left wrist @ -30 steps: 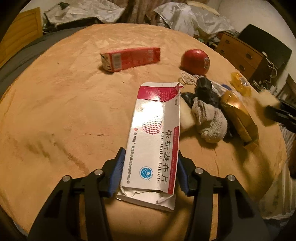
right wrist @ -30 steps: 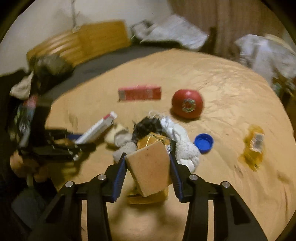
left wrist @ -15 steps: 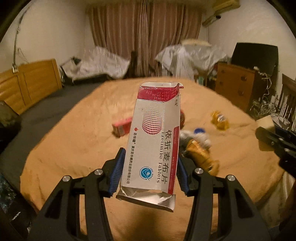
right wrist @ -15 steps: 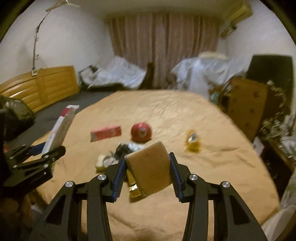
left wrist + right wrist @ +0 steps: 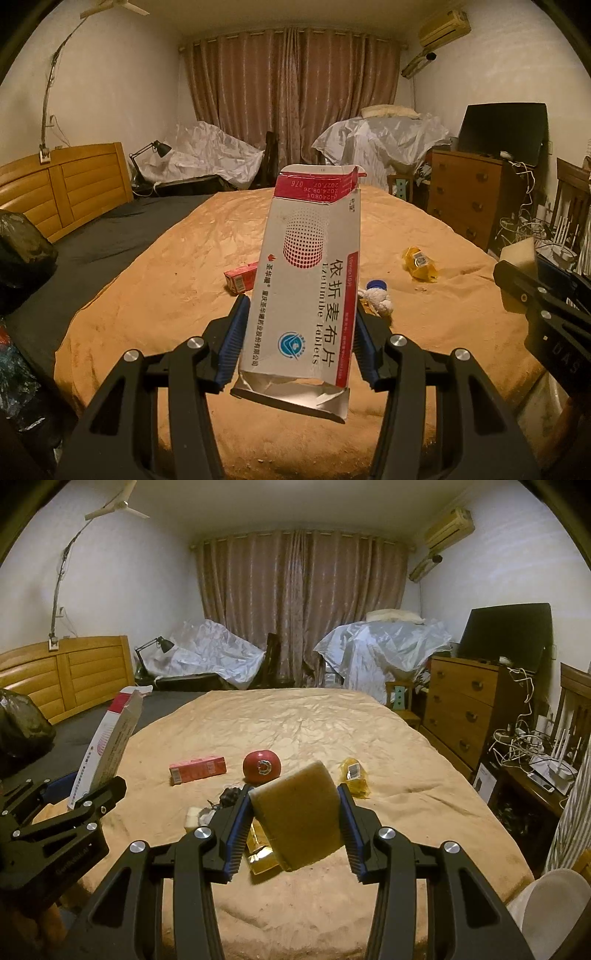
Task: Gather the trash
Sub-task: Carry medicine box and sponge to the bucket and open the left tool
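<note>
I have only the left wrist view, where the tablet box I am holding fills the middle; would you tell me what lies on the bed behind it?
Observer: A red ball sits just right of the red carton, apart from it.
Operator: Thank you. Is the right hand-held gripper properly clamped on something?
Observer: Yes, the right hand-held gripper is shut on a tan sponge, pads on both sides, held above the bedspread.

Dim, warm light fills the bedroom. Brown curtains [image 5: 303, 605] cover the far wall; a wooden headboard [image 5: 66, 672] stands left, a dresser [image 5: 461, 705] right, and what seem plastic-draped heaps [image 5: 207, 155] sit beneath the curtains.
</note>
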